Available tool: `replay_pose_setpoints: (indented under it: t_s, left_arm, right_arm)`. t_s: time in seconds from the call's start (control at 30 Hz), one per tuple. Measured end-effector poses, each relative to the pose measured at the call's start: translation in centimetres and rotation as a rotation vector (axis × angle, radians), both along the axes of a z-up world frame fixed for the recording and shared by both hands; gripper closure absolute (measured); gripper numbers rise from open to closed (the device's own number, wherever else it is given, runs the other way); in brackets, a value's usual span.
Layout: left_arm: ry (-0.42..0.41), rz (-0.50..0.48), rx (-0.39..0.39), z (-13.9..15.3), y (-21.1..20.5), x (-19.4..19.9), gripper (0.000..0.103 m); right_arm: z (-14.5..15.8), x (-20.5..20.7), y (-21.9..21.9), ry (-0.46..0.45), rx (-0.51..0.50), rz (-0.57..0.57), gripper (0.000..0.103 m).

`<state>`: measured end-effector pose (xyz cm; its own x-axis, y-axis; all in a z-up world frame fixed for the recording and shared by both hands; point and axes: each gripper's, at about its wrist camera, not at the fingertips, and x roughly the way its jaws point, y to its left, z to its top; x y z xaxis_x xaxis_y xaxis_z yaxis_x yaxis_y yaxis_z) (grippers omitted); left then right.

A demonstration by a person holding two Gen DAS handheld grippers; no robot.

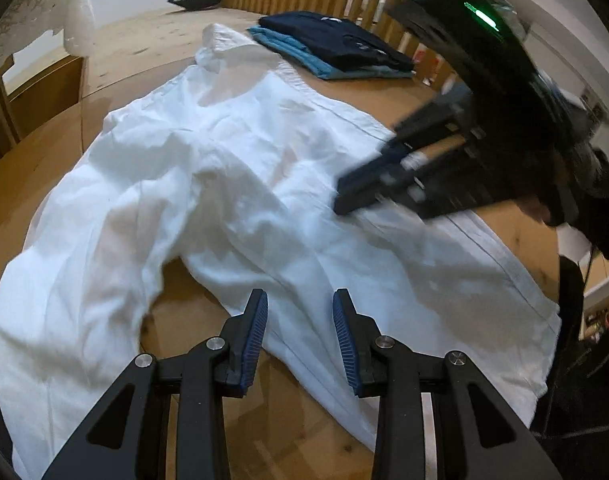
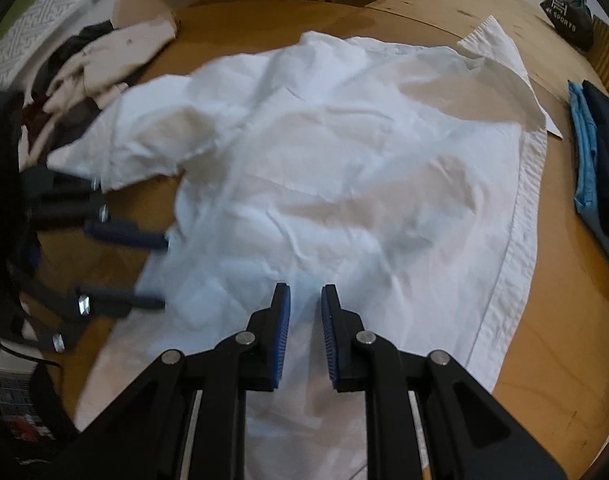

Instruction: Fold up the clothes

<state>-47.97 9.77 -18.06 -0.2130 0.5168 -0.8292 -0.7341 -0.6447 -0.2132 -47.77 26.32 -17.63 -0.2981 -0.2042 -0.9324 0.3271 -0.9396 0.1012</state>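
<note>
- My left gripper point(image 1: 300, 340) hangs over the near edge of the crumpled white cotton shirt point(image 1: 232, 184). Its blue ribbed pads point(image 1: 256, 340) stand apart, with nothing pinched between them.
- Below that gap I see a strip of white cloth and, to its left, bare round wooden table point(image 1: 208, 312).
- My right gripper point(image 2: 305, 336) points down over the shirt's lower half point(image 2: 324, 184). Its pads point(image 2: 282, 340) are narrowly parted, and only flat cloth shows through the slot, so it has no hold on anything.
- From my left camera the right gripper point(image 1: 344, 200) appears blurred, its tips low at the shirt's right side. I cannot tell whether they touch the fabric.
- From my right camera the left gripper point(image 2: 160, 268) is a blurred shape at the shirt's left edge, its two fingers clearly apart.
- The shirt lies spread across the middle of the table, wrinkled, one sleeve bunched toward the left and the stitched placket running down the right side.
- A folded stack, a dark navy garment point(image 1: 340, 46) on top of a light blue one point(image 1: 304, 58), sits on the table beyond the shirt, apart from it.
- A heap of unfolded beige and dark clothes point(image 2: 100, 68) lies at the table's far left edge in the right camera's view.
- A small dark drawstring sports bag point(image 2: 568, 20) rests at the far rim.
</note>
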Motion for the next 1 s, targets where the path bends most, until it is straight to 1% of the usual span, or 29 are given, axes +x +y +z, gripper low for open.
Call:
replay_pose_setpoints:
  t_s: [0.13,0.27,0.33,0.4,0.6,0.73,0.8,0.9,1.0]
  left_arm:
    - [-0.005,0.029,0.022,-0.3,-0.1,-1.8,0.071]
    - [0.014,0.024,-0.003,-0.3,0.2,-2.7,0.07]
    - [0.013,0.032,0.022,0.1,-0.4,-3.3,0.07]
    - [-0.01,0.046,0.051,0.4,-1.1,-4.0,0.07]
    - [-0.042,0.03,0.062,0.7,-1.8,-4.9,0.07]
    - [-0.052,0.038,0.1,1.2,-3.1,-4.5,0.07]
    - [-0.041,0.041,0.072,1.0,-2.9,-4.5,0.071]
    - [-0.032,0.035,0.047,0.7,-2.1,-4.4,0.077]
    - [-0.012,0.003,0.026,0.8,-0.6,-3.8,0.077]
  right_arm:
    - [-0.4,0.4,-0.5,0.024,0.057,0.029,0.087]
    - [-0.5,0.5,-0.8,0.039,0.07,0.042,0.086]
    - [-0.5,0.4,-0.6,0.036,0.053,0.039,0.086]
    - [-0.6,0.3,-0.3,0.032,0.033,0.035,0.086]
    - [-0.7,0.1,-0.2,0.032,0.022,0.039,0.086]
    - [-0.8,0.0,-0.3,0.038,0.021,0.041,0.086]
    - [-0.9,0.0,-0.4,0.04,0.023,0.04,0.086]
    - [-0.8,0.0,-0.3,0.048,0.03,0.04,0.086]
    - [-0.9,-0.1,-0.3,0.046,0.032,0.038,0.086]
